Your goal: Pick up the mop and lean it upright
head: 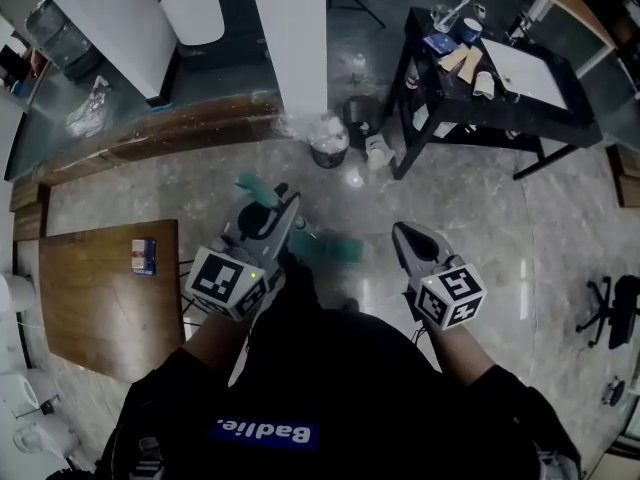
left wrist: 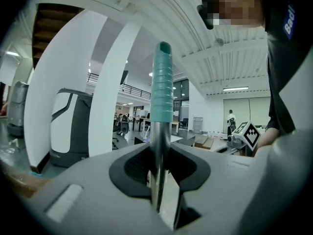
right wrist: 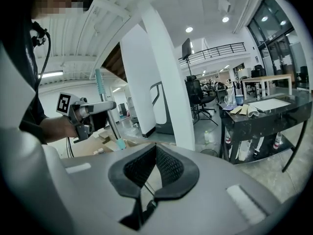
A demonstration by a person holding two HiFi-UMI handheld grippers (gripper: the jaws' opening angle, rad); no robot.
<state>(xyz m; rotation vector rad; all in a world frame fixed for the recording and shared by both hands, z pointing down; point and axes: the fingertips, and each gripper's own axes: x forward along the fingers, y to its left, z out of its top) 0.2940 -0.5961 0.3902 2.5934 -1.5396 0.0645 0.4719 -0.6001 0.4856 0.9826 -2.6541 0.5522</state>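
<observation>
The left tongs, left of centre in the head view, are clamped on the mop. In the left gripper view their 2 dark pads press on the bare metal pole, which rises up the middle of the frame. The ribbed teal grip sits above the pads. In the right gripper view, at the left of the frame, the pole stands nearly upright with a slight tilt.

In the head view the teal mop head shows just right of the left tongs, low over the pale stone floor. Whether it touches the floor cannot be told.

The right tongs, right of centre, are together at the tips with nothing between them, apart from the mop.

A brown surface at the lower left carries 1 small blue and white box. A white column stands at the top centre, with a bin of white rubbish at its foot. A black surface holding cups and a white board fills the upper right.
</observation>
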